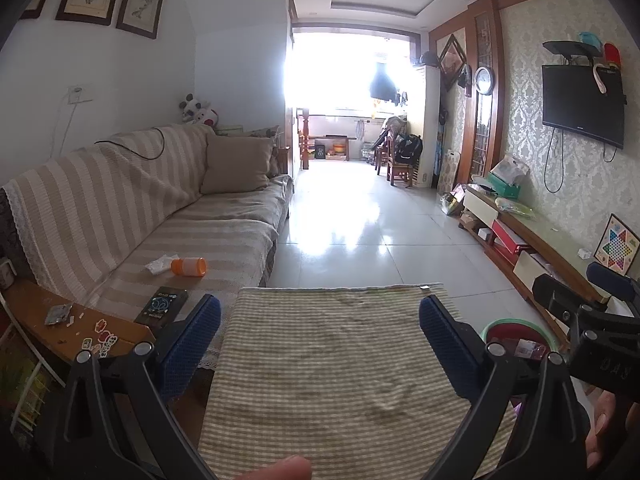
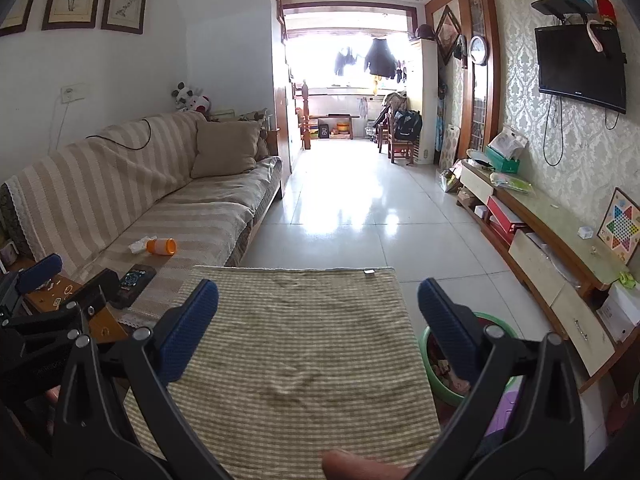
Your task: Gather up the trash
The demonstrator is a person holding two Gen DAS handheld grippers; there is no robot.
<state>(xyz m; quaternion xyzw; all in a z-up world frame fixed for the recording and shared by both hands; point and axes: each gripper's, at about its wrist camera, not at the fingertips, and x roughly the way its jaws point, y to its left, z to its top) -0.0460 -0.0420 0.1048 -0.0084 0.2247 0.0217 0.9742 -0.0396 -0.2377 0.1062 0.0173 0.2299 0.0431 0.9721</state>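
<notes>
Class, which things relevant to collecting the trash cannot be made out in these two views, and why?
- Green bin contents: right wrist view, right gripper's fingers cover them.
- Scraps on wooden side table: left wrist view, too small to identify.
- Dark packet print: blurred in both.

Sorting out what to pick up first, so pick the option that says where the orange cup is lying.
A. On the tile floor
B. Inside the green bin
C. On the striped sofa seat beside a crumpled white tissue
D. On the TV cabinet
C: the orange cup lies on its side on the sofa, right next to the crumpled white tissue.
</notes>
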